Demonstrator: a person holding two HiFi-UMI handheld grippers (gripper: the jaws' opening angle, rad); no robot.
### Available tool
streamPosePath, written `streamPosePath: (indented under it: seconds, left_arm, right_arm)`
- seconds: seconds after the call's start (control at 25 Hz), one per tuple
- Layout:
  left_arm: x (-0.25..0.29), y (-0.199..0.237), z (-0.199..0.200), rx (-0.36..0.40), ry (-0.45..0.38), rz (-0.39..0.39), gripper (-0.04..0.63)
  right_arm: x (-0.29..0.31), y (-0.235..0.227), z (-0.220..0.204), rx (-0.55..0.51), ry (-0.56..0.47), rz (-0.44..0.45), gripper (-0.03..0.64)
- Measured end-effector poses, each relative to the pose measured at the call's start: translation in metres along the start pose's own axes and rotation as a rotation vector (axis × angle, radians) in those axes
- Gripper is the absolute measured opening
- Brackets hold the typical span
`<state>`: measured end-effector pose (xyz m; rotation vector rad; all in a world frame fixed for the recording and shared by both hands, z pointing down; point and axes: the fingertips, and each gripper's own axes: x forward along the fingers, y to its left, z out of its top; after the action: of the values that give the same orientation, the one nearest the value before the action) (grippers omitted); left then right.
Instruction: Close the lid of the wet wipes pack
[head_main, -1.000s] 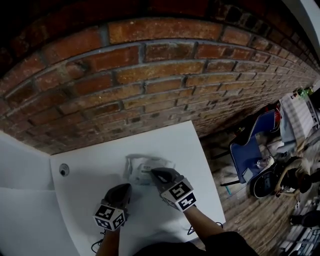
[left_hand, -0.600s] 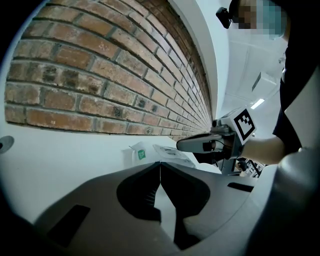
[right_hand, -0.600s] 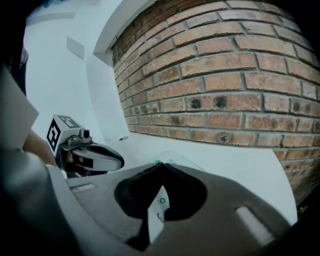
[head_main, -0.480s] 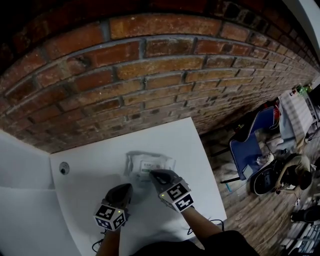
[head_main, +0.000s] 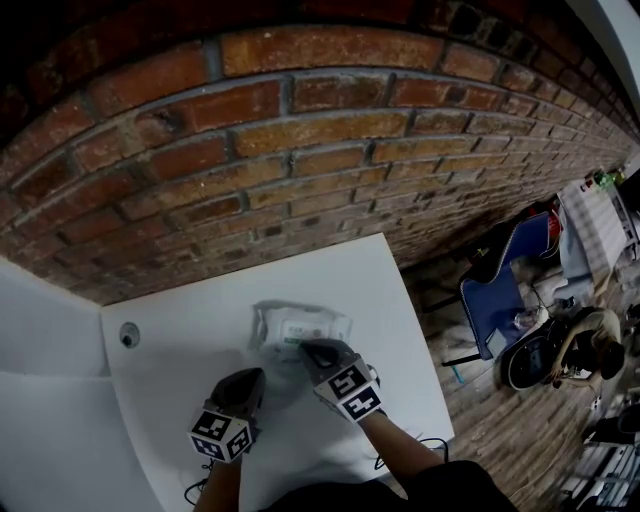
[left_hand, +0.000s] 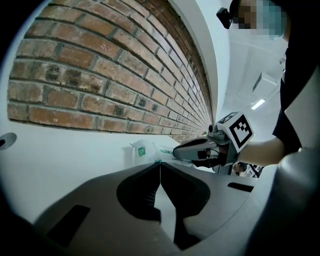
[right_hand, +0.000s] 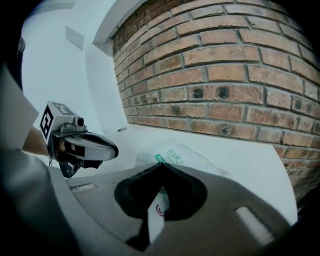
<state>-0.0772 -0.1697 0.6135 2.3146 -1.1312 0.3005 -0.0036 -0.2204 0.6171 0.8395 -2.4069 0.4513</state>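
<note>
The wet wipes pack (head_main: 298, 326) lies flat on the white table (head_main: 190, 330), white with green print. My right gripper (head_main: 308, 347) is shut, and its tip rests on the pack's near edge. In the right gripper view the shut jaws (right_hand: 161, 164) sit low over the pack (right_hand: 185, 156), and a white patch with a red mark shows through the hollow behind the tips. The lid's state is hidden. My left gripper (head_main: 256, 376) is shut and holds nothing, a short way left of the pack. From the left gripper view (left_hand: 160, 164), the pack (left_hand: 147, 149) and the right gripper (left_hand: 197, 149) lie just ahead.
A brick wall (head_main: 300, 150) runs along the table's far edge. A round cable hole (head_main: 127, 337) sits near the table's left side. A blue chair (head_main: 500, 300) and clutter stand on the floor to the right. The table's right edge (head_main: 420, 340) is near the right gripper.
My right gripper has slid a little to the left along the pack's near edge. The left gripper and the pack have stayed in place.
</note>
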Motion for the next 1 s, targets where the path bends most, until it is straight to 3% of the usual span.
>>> streamPosePath:
  seconds: [0.6,1.0]
  left_arm:
    - [-0.003,-0.004,0.003,0.005,-0.009,-0.008,0.0]
    - [-0.016,-0.01,0.015,0.027,-0.043,-0.012,0.0]
  right_arm:
    - [0.007,-0.001,-0.005,-0.032,0.038,-0.031,-0.002]
    - [-0.003,0.003,0.0,0.043,0.002,-0.043,-0.002]
